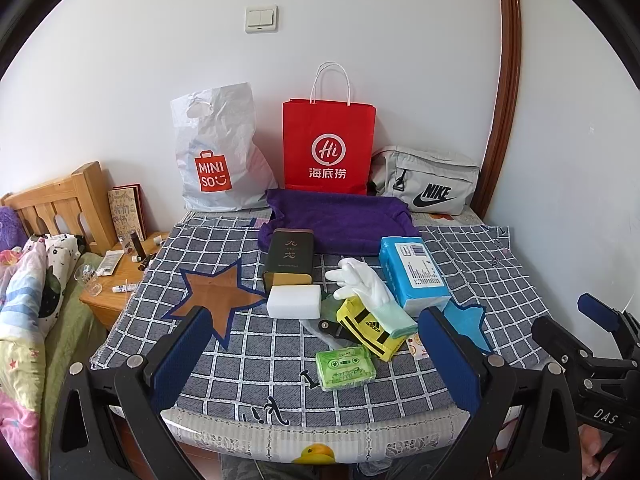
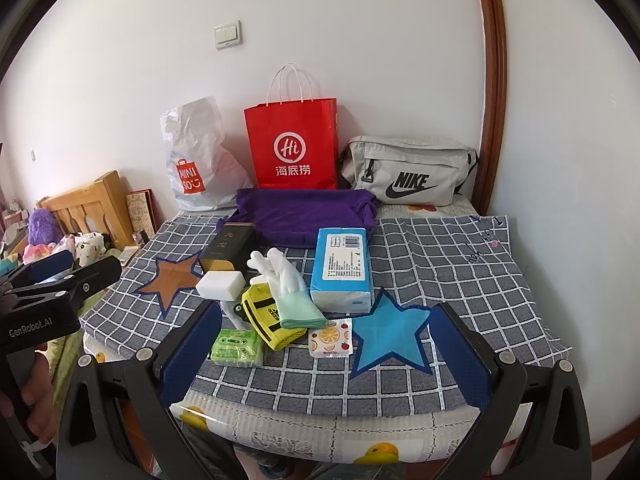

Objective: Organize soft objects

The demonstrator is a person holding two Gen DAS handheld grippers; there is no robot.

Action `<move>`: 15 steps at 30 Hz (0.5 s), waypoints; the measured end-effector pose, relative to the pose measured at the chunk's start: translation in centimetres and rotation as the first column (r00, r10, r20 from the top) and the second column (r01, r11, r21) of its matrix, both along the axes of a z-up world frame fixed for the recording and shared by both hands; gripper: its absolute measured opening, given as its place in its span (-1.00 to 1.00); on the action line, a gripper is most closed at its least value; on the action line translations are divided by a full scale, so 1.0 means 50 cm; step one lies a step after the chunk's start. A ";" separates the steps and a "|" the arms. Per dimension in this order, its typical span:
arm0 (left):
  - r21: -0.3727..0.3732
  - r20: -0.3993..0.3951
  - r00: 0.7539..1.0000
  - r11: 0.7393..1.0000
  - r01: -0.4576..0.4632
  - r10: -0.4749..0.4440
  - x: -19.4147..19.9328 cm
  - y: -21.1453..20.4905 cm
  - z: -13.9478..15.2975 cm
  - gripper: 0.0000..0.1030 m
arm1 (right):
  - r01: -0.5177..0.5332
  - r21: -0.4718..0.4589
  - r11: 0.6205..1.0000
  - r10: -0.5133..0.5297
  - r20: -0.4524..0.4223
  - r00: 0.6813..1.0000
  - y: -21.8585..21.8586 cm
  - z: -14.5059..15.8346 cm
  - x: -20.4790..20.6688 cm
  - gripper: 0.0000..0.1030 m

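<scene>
On the checked tablecloth lies a cluster: a white glove, a yellow sock bundle, a white sponge block, a blue tissue pack, a green tissue packet and a fruit-print packet. A purple towel lies behind them. My left gripper hangs open above the near table edge, nothing between its pads. My right gripper is open too, over the blue star patch.
A dark tin box stands by the sponge. Against the wall stand a white plastic bag, a red paper bag and a grey waist bag. A wooden nightstand and a bed sit left.
</scene>
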State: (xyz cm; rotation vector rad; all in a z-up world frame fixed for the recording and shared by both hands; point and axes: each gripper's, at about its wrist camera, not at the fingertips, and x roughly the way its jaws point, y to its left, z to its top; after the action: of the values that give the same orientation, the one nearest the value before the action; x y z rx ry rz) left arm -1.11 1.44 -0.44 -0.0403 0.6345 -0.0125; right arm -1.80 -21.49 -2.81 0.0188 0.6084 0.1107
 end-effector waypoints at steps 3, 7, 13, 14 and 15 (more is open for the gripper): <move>0.001 0.000 1.000 1.000 0.001 -0.001 0.003 -0.001 -0.001 1.00 | -0.005 -0.001 1.000 0.005 0.008 1.000 0.002 0.000 -0.001 0.99; 0.000 -0.002 1.000 1.000 0.003 -0.003 0.006 -0.002 -0.002 1.00 | -0.011 0.005 1.000 0.011 0.009 1.000 0.002 -0.004 0.000 0.99; -0.013 -0.037 0.999 1.000 0.025 -0.026 0.036 -0.007 -0.017 1.00 | 0.012 -0.011 1.000 -0.012 0.008 1.000 -0.002 -0.025 0.019 0.99; -0.013 -0.045 0.999 1.000 0.026 -0.027 0.042 -0.006 -0.022 1.00 | 0.009 -0.019 1.000 -0.008 0.006 1.000 -0.002 -0.032 0.023 0.99; -0.013 -0.054 0.998 1.000 0.028 -0.029 0.050 -0.006 -0.029 1.00 | 0.003 -0.023 1.000 -0.003 0.000 1.000 -0.003 -0.040 0.029 0.99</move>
State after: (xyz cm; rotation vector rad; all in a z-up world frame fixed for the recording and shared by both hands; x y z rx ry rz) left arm 1.38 1.16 -1.88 -0.0432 0.6888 -0.0428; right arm -0.35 -21.64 -4.81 -0.0022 0.6094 0.1010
